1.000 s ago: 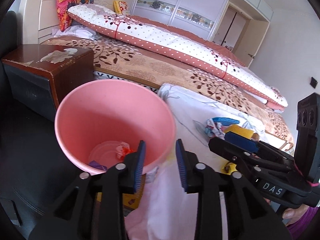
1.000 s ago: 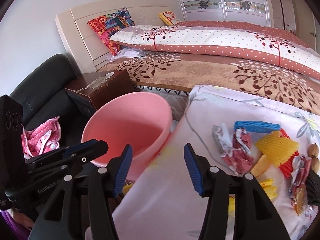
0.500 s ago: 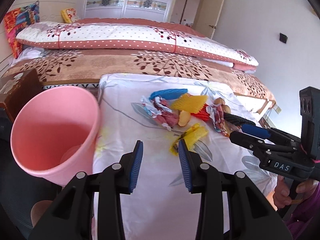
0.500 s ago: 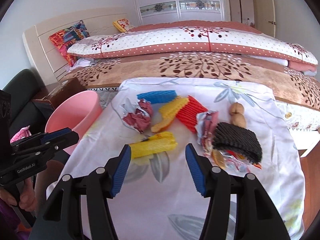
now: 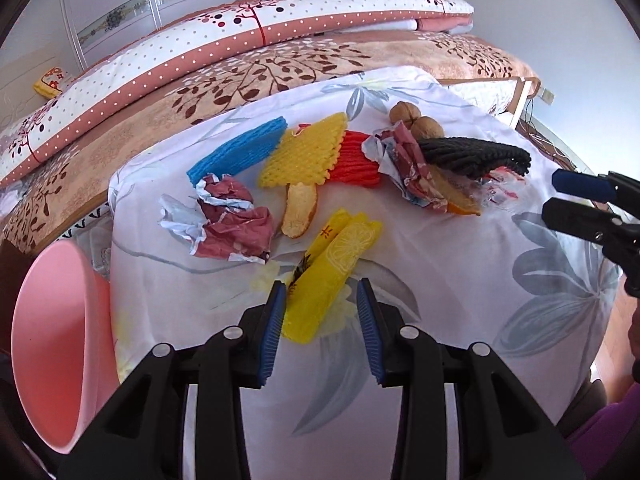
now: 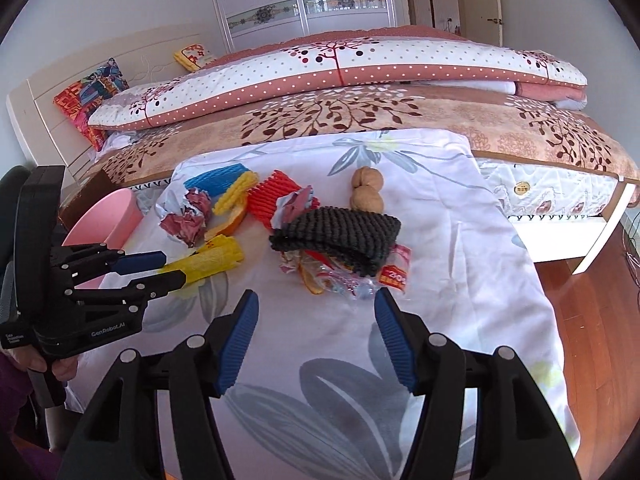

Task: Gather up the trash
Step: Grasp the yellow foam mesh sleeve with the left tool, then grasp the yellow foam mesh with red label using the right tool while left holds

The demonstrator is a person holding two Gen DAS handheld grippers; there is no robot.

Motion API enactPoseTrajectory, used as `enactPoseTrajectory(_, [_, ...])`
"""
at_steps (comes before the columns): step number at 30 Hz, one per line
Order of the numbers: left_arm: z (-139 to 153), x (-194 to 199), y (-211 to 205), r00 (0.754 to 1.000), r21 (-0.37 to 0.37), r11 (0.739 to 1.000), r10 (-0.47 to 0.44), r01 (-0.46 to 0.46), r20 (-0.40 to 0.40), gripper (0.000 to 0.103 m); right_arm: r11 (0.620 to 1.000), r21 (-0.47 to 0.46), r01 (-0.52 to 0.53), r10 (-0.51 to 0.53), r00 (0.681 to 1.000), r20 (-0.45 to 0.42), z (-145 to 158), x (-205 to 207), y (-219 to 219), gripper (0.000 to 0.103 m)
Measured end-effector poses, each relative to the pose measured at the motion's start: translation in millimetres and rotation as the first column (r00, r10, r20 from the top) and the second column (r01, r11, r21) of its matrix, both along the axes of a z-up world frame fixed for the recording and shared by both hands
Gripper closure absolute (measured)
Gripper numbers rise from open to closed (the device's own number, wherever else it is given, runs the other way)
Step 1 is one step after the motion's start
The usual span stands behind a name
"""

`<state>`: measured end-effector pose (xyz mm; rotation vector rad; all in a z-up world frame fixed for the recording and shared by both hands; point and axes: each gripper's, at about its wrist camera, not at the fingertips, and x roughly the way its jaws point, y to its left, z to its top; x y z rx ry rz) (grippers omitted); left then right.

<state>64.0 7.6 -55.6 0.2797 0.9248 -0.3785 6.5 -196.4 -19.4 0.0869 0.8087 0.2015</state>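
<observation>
Trash lies on a table under a white flowered cloth (image 5: 460, 280). My left gripper (image 5: 322, 312) is open, its jaws on either side of the near end of a yellow wrapper (image 5: 332, 272), also seen in the right wrist view (image 6: 208, 260). My right gripper (image 6: 316, 332) is open and empty, just short of a black foam net (image 6: 340, 232) lying over clear wrappers (image 6: 352, 280). A crumpled maroon wrapper (image 5: 232, 220), blue (image 5: 240, 152), yellow (image 5: 308, 152) and red (image 5: 360, 156) foam nets, orange peel (image 5: 298, 210) and two walnuts (image 5: 416, 120) lie beyond. The pink bin (image 5: 52, 340) stands at the table's left.
A bed with a brown leaf-patterned blanket (image 6: 360, 116) and a dotted quilt (image 6: 340, 64) runs behind the table. A dark wooden nightstand (image 6: 86, 196) stands behind the bin. Red wood floor (image 6: 592, 292) shows at the right. The right gripper shows at the right edge of the left wrist view (image 5: 580, 196).
Both grippers swung right from the pink bin to the trash on the table. The left one has closed in around the yellow wrapper; the right one has neared the black net.
</observation>
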Motion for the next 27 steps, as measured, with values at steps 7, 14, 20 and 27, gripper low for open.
enactPoseTrajectory(7, [-10.3, 7.6, -3.9, 1.000, 0.016, 1.000, 0.004, -0.004, 0.001, 0.073, 1.000, -0.024, 0.007, -0.006, 1.000, 0.023, 8.2, 14.1, -14.7, 0.040])
enactPoseTrajectory(14, [5.3, -3.7, 5.7, 0.999, -0.109, 0.993, 0.035, -0.035, -0.004, 0.096, 0.995, 0.061, -0.079, 0.076, 0.996, 0.039, 26.4, 36.9, 6.7, 0.040])
enactPoseTrajectory(20, [22.7, -20.8, 22.3, 0.996, -0.181, 0.980, 0.083, -0.079, 0.016, 0.097, 0.987, 0.091, -0.129, 0.126, 0.991, 0.036, 30.4, 67.8, 45.8, 0.040])
enactPoseTrajectory(27, [32.0, -33.5, 45.7, 0.988, -0.225, 0.964, 0.152, -0.141, 0.032, 0.097, 0.988, 0.104, -0.112, 0.115, 0.993, -0.025, 9.8, 107.2, 75.8, 0.043])
